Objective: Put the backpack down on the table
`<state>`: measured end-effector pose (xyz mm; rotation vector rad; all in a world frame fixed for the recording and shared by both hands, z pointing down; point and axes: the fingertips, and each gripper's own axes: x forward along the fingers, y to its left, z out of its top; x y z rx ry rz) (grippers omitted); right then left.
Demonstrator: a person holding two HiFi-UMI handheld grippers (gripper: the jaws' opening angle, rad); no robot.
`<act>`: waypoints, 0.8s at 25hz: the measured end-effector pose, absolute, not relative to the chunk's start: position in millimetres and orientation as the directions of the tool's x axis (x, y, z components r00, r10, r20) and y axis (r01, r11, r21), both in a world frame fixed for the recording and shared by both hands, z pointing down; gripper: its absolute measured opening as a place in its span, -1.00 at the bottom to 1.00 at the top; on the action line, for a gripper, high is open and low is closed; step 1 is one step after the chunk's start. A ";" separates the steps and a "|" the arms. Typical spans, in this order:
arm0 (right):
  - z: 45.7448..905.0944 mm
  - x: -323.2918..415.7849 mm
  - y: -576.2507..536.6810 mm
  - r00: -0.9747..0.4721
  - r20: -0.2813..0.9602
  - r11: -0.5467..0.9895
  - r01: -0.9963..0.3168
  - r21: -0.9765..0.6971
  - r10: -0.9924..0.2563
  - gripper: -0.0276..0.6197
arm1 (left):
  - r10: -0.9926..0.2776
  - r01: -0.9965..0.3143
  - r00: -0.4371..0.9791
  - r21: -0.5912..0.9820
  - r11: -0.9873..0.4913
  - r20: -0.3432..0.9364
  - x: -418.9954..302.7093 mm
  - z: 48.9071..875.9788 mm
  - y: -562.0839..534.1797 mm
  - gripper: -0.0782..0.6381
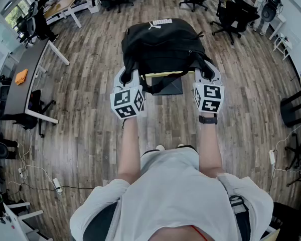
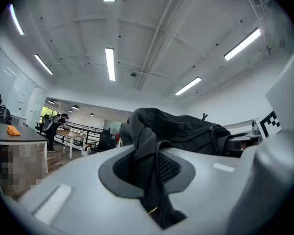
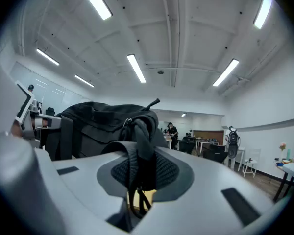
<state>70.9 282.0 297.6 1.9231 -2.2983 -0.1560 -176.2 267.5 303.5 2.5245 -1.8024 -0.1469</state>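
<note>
I hold a black backpack (image 1: 163,44) up in front of me, between both grippers. My left gripper (image 1: 127,76) is shut on a black strap (image 2: 148,173) at the bag's left side. At the bag's right side my right gripper (image 1: 205,74) is shut on a webbing strap (image 3: 138,163). The bag's body (image 2: 186,131) bulges just beyond the left jaws, and the body (image 3: 93,124) also fills the left of the right gripper view. Under the bag shows part of a small dark-topped table (image 1: 170,87) with a pale edge; the bag hides most of it.
Wooden floor lies all round. A long grey desk (image 1: 22,79) stands at the left, and a person (image 1: 40,14) is by a desk at the far left. Black office chairs (image 1: 236,14) stand at the back right. Cables and a power strip (image 1: 56,186) lie at the lower left.
</note>
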 end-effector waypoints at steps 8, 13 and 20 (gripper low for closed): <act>296.9 39.8 274.9 -0.209 0.033 0.211 -0.959 0.190 -0.977 -0.73 | -0.955 -0.951 0.287 0.098 -0.293 -0.071 -207.3 307.3 273.3 -0.62; 297.4 20.9 262.8 -0.235 0.034 0.237 -0.951 0.197 -0.971 -0.72 | -0.962 -0.955 0.264 0.121 -0.271 -0.065 -226.1 312.2 264.0 -0.61; 315.3 16.8 228.2 -0.255 0.057 0.261 -0.949 0.175 -0.965 -0.72 | -0.968 -0.960 0.251 0.121 -0.251 -0.022 -230.4 328.8 234.4 -0.61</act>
